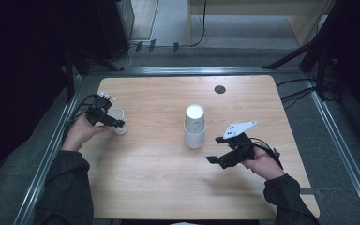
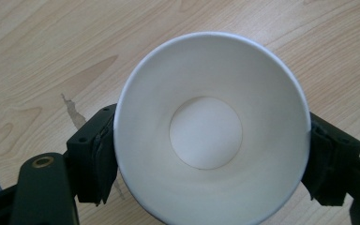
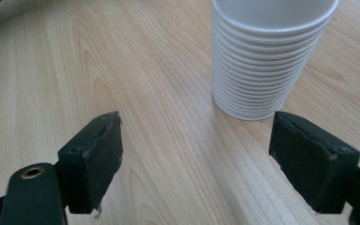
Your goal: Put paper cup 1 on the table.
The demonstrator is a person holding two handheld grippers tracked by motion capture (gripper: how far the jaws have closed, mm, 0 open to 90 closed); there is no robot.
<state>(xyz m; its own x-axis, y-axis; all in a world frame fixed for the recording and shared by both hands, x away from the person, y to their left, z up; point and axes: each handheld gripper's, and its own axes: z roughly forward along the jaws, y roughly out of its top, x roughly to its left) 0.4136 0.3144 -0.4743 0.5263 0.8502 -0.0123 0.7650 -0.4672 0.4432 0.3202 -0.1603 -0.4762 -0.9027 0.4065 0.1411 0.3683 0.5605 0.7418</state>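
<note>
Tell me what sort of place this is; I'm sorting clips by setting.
Likely a lab or recording room, not a home: a bare wooden table inside a metal frame, cables on the floor, and paper cups handled with hand-held grippers.

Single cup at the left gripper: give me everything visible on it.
The single cup is plain white, paper by the look of it, tapered, with a rolled rim and a flat round bottom. It is empty and stands upright on the wooden table near its left edge, apart from the stack. The left gripper has its jaws on either side of the cup; whether the pads press on it cannot be told.
</note>
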